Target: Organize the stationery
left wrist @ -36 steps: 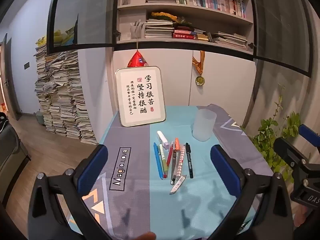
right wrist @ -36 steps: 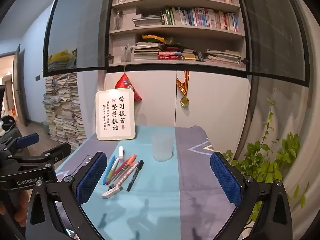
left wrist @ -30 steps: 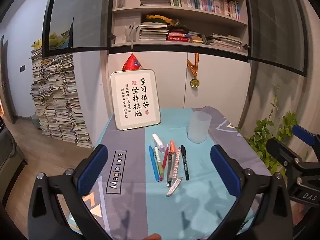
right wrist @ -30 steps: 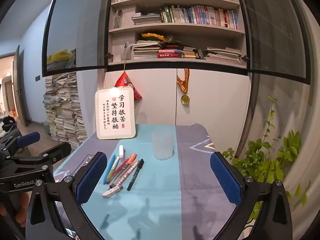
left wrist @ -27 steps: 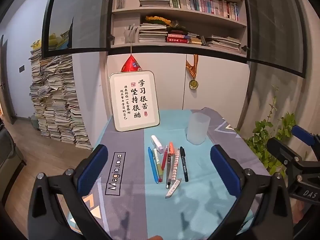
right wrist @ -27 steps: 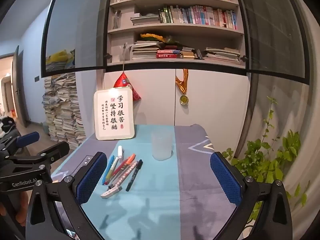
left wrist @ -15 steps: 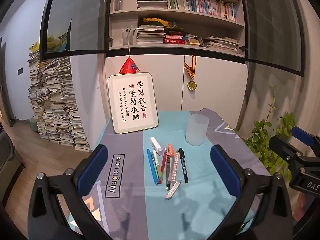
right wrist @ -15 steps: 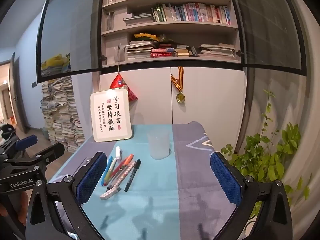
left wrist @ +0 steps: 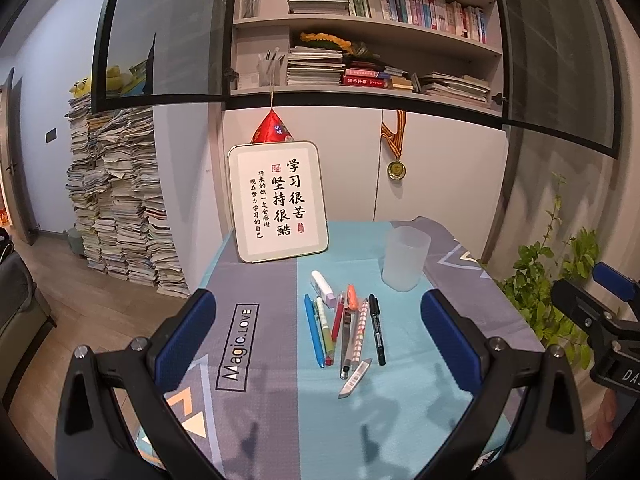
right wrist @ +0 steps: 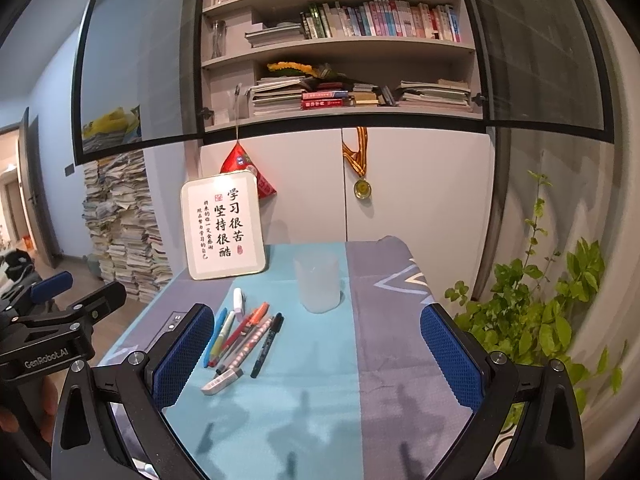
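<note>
Left gripper (left wrist: 320, 336) and right gripper (right wrist: 316, 344) both gape wide, holding nothing, above the table (left wrist: 400, 420). Pens (left wrist: 344, 328) lie side by side mid-table, near the frosted cup (left wrist: 405, 258).

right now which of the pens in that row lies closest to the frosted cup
The black marker, at the right end of the row. It is the only all-black one, and the frosted cup stands just beyond its cap, apart from it.
</note>
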`<move>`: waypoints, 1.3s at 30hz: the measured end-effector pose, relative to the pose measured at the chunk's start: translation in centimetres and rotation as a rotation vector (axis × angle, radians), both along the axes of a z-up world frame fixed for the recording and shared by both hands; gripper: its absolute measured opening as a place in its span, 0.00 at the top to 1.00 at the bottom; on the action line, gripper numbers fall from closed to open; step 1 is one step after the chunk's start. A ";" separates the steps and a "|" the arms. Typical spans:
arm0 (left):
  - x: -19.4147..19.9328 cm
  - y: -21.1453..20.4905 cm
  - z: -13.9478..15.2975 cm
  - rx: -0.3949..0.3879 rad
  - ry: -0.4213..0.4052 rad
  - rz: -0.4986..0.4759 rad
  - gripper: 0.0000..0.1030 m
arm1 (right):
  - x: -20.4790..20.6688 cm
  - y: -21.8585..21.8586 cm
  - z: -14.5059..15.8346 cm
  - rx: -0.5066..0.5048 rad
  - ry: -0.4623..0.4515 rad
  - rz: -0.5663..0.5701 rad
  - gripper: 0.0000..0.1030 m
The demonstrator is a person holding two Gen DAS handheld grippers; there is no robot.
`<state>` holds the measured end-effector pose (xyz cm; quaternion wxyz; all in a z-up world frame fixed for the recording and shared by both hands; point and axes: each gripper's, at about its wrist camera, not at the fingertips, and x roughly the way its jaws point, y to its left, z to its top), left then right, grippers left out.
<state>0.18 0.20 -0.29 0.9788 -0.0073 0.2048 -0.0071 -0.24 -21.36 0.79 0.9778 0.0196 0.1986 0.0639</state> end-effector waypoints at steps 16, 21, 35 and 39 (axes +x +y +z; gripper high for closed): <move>1.4 0.0 -0.7 0.017 0.029 0.006 0.01 | 1.7 0.6 -0.5 -0.006 0.036 0.013 0.00; 2.0 -0.1 -1.0 0.026 0.040 0.007 0.01 | 2.4 0.5 -0.7 -0.003 0.049 0.011 0.00; 3.7 0.0 -1.5 0.013 0.050 -0.001 0.01 | 4.2 0.7 -1.2 -0.010 0.068 0.012 0.00; 4.3 0.1 -1.8 0.007 0.068 -0.007 0.01 | 5.1 0.9 -1.2 -0.016 0.076 0.009 0.00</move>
